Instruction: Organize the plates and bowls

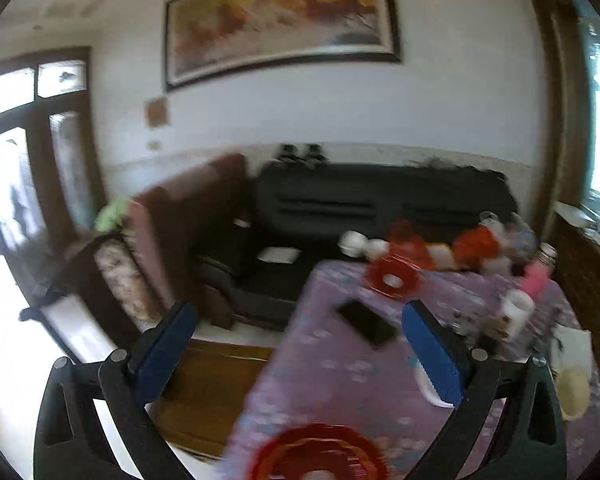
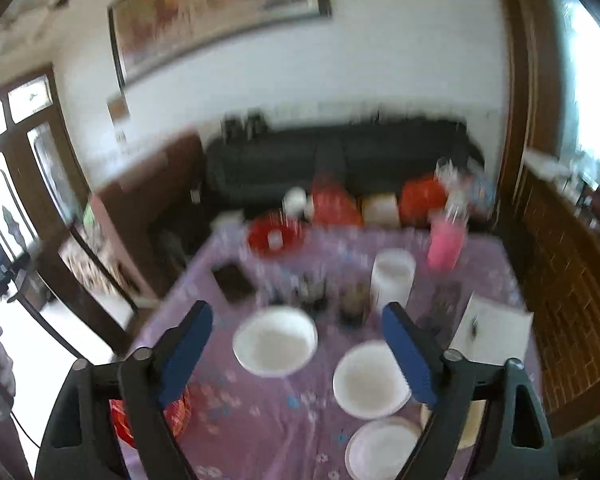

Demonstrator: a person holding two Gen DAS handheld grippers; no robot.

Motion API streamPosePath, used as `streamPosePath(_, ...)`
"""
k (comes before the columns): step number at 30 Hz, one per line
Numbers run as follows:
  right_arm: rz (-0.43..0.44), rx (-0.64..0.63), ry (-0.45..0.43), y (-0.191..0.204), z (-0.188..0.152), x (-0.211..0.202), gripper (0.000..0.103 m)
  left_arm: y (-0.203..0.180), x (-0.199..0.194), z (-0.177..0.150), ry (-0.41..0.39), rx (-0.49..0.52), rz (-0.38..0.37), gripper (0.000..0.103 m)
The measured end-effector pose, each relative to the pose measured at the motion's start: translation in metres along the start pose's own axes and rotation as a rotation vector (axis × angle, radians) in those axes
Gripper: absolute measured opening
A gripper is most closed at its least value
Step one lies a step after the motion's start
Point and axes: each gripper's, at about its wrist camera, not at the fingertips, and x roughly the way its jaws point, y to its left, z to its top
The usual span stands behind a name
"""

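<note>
In the right wrist view, a white bowl (image 2: 275,340) sits on the purple flowered tablecloth (image 2: 260,420), with a second white bowl (image 2: 370,380) to its right and a white plate (image 2: 380,450) nearer still. A red plate (image 2: 180,410) peeks out behind the left finger. My right gripper (image 2: 296,312) hangs open above the bowls with nothing between its fingers. My left gripper (image 1: 299,308) is open and empty too, over the table's left edge. A red plate (image 1: 320,456) lies below it, and a cream bowl (image 1: 574,394) sits at the right. The views are blurred.
A black phone (image 2: 233,282), a white cup (image 2: 392,276), small jars, a pink bottle (image 2: 444,246) and a paper sheet (image 2: 492,334) stand mid-table. Another red plate (image 2: 274,236) and red packages are at the far edge. Beyond are a black sofa (image 1: 380,200) and a wooden bench (image 1: 216,384).
</note>
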Motion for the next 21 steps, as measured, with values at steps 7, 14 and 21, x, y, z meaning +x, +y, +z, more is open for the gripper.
streamPosePath(7, 0.048, 0.098, 0.232, -0.029, -0.05, 0.136, 0.061, -0.084, 0.109, -0.064, 0.276, -0.014, -0.17, 0.103)
streamPosePath(14, -0.002, 0.075, 0.25, -0.033, -0.055, 0.193, 0.061, -0.116, 0.191, -0.101, 0.459, -0.046, -0.233, 0.085)
streamPosePath(21, 0.0, 0.107, 0.277, -0.042, -0.057, 0.235, 0.061, -0.114, 0.262, -0.134, 0.598, -0.219, -0.253, 0.085)
